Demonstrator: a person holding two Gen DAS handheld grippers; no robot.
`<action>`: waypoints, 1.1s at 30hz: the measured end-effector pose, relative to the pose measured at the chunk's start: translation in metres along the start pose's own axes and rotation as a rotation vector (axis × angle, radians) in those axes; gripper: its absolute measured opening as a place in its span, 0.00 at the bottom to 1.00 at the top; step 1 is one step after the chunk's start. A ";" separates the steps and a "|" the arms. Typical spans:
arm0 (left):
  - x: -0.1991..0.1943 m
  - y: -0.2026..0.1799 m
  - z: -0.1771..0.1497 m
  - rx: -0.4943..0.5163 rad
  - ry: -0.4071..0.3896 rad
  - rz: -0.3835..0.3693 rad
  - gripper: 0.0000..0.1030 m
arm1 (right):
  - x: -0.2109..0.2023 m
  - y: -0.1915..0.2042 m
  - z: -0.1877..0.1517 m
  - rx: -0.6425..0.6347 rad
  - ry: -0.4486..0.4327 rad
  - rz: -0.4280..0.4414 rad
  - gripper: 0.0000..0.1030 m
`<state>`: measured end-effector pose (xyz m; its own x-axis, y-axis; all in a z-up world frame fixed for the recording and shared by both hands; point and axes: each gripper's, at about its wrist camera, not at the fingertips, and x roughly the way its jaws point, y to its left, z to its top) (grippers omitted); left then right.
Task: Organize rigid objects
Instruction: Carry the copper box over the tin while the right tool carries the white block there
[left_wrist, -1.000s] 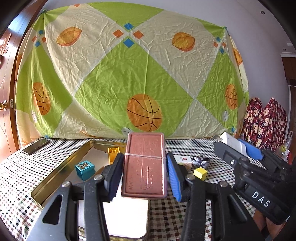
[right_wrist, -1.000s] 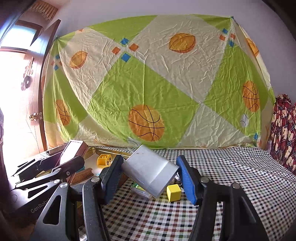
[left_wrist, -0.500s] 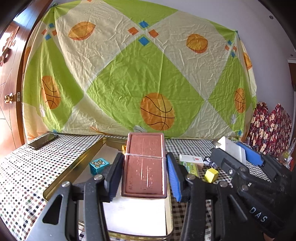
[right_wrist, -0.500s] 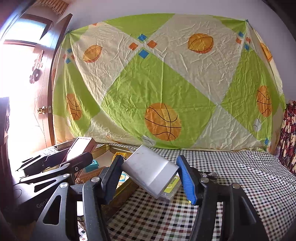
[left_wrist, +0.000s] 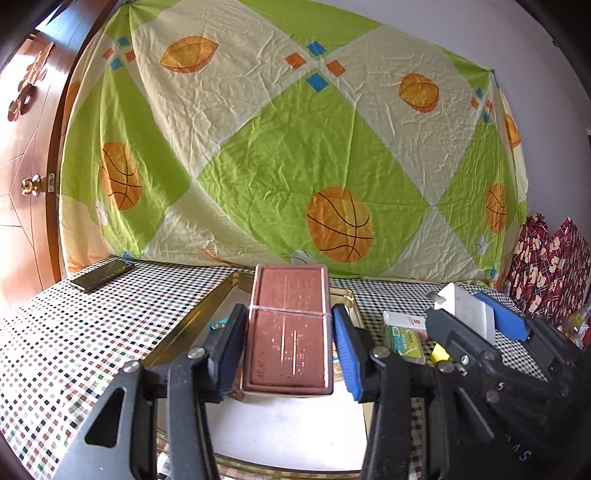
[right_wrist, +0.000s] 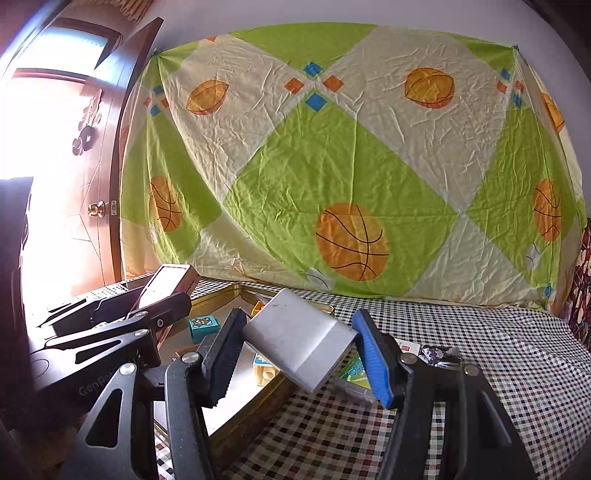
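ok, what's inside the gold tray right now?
In the gold tray, the right wrist view shows a teal picture block, a yellow block and a pale wooden block. The held brown tin and white charger cover the rest.

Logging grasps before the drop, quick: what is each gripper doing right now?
Left gripper: closed on the reddish-brown box, above the gold tray.
Right gripper: closed on the white charger, tilted.

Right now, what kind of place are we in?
Probably a room in a home: a wooden door with a brass knob, a basketball-print bedsheet hung as a backdrop, and a checkered tablecloth.
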<state>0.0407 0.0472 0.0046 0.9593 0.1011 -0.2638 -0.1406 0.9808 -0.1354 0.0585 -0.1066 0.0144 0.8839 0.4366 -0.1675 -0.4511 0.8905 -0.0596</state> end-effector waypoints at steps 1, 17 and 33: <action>0.000 0.003 0.001 -0.005 0.000 0.004 0.44 | 0.001 0.002 0.000 -0.003 0.001 0.002 0.60; 0.010 0.034 0.002 -0.009 0.028 0.062 0.44 | 0.015 0.034 0.002 -0.053 0.018 0.058 0.60; 0.022 0.053 0.004 0.005 0.068 0.097 0.44 | 0.029 0.050 0.003 -0.068 0.044 0.082 0.60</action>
<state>0.0555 0.1025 -0.0043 0.9224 0.1847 -0.3392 -0.2309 0.9678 -0.1008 0.0619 -0.0496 0.0094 0.8381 0.5006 -0.2171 -0.5305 0.8405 -0.1100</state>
